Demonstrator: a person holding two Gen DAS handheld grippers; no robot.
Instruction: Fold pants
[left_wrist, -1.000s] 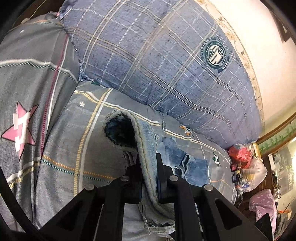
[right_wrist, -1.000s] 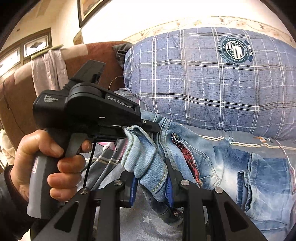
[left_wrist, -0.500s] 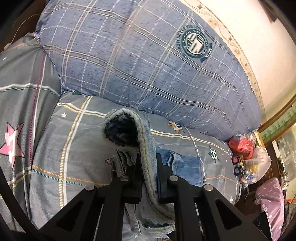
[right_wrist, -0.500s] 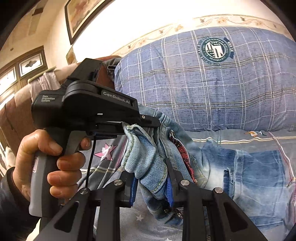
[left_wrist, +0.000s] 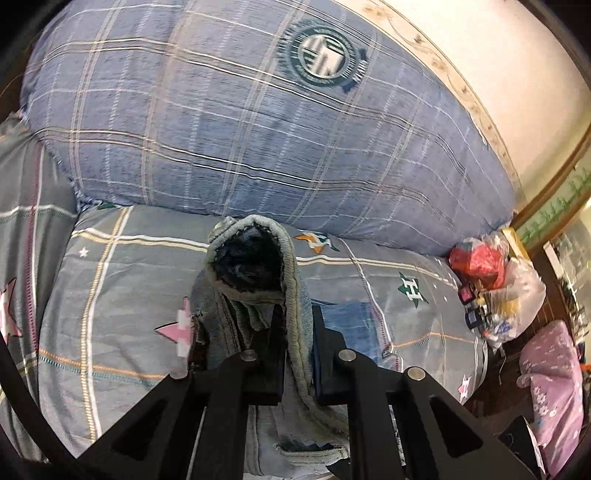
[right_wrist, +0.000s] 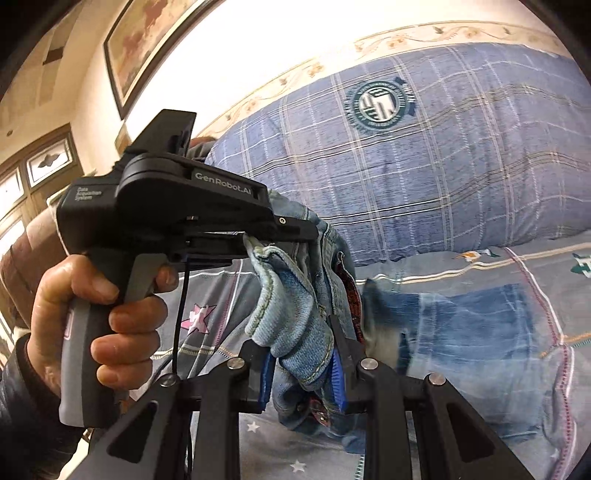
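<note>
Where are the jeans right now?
The jeans hang bunched between both hand-held grippers, pinched by the right one and the left one, above the patterned quilt, in front of the big blue plaid pillow.

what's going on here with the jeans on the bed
A person is folding a pair of jeans on a bed, using two handheld grippers. The left gripper and the right gripper each have their jaws shut on a bunched edge of the denim, lifting it above the patterned bedspread. The rest of the jeans lies on the bed in front of a big plaid pillow.
</note>
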